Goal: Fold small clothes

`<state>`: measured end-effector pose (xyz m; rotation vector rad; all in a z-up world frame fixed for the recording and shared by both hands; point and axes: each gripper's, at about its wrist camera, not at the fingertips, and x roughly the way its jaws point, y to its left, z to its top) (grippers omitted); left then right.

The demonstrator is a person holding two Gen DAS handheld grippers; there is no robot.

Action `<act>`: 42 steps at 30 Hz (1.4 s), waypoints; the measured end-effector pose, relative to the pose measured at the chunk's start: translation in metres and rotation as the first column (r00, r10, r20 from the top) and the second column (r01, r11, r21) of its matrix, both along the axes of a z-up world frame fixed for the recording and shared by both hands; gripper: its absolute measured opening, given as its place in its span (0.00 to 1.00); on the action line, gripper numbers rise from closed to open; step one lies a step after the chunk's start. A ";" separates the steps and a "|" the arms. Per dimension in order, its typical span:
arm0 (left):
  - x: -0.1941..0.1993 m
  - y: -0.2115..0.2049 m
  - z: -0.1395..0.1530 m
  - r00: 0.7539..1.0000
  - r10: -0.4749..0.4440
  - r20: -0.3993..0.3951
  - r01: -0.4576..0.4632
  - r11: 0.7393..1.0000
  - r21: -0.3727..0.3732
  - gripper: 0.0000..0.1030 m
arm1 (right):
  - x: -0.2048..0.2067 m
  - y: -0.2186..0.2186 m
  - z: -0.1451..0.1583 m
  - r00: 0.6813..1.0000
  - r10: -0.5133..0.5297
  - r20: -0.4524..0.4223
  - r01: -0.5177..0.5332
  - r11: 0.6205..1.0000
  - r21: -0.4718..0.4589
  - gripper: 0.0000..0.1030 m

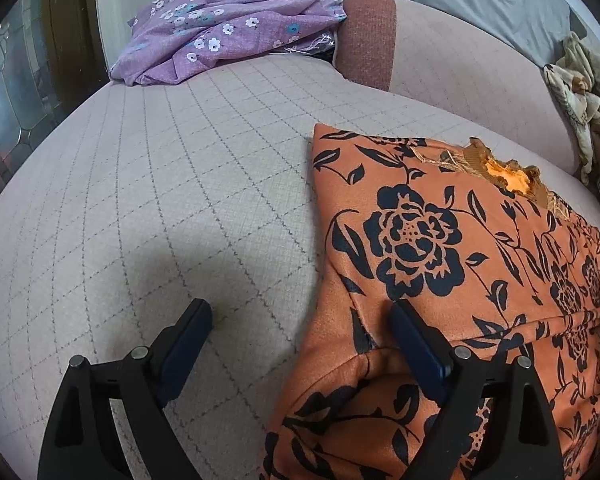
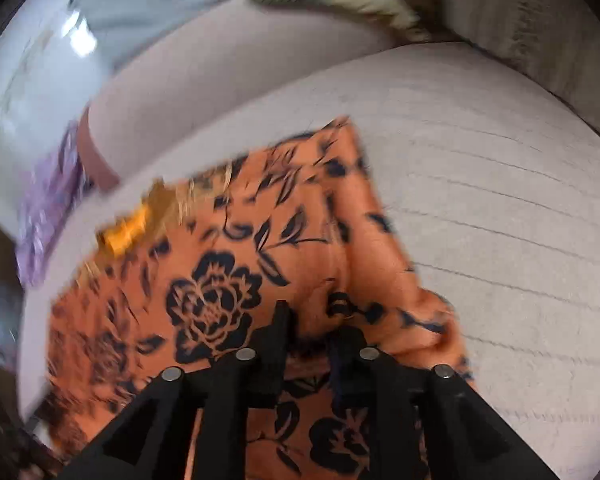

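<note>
An orange garment (image 1: pixel 420 220) with black flower print lies flat on the pale quilted sofa seat (image 1: pixel 160 180), its ribbed collar (image 1: pixel 508 176) toward the backrest. My left gripper (image 1: pixel 300 308) stands open wide at the garment's left edge: one finger hovers over bare cushion, the other rests over the cloth near a folded-over sleeve. In the blurred right wrist view, my right gripper (image 2: pixel 312 328) has its fingers close together on a raised ridge of the orange garment (image 2: pixel 228 280) near its right side.
A crumpled purple flowered cloth (image 1: pixel 228 32) lies at the far left end of the seat by a rust-coloured armrest (image 1: pixel 366 36). A beige patterned cloth (image 1: pixel 580 92) is bunched at the right. Bare cushion (image 2: pixel 500 220) stretches to the right of the garment.
</note>
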<state>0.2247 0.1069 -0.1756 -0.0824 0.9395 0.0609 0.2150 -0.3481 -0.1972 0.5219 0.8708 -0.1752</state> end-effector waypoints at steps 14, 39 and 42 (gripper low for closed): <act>0.002 -0.002 -0.003 1.000 0.005 0.001 -0.005 1.000 0.018 0.94 | 0.007 -0.003 0.019 0.988 0.090 0.124 -0.112 0.976 0.188 0.78; -0.145 -0.019 0.066 0.993 -0.037 0.113 0.039 0.999 -0.019 0.95 | -0.238 0.054 0.131 0.903 0.162 0.398 -0.083 0.975 -0.207 1.00; -0.185 -0.021 0.071 0.990 -0.048 0.131 0.047 0.999 0.010 0.95 | -0.244 0.054 0.093 0.932 0.159 0.327 -0.114 0.982 -0.150 1.00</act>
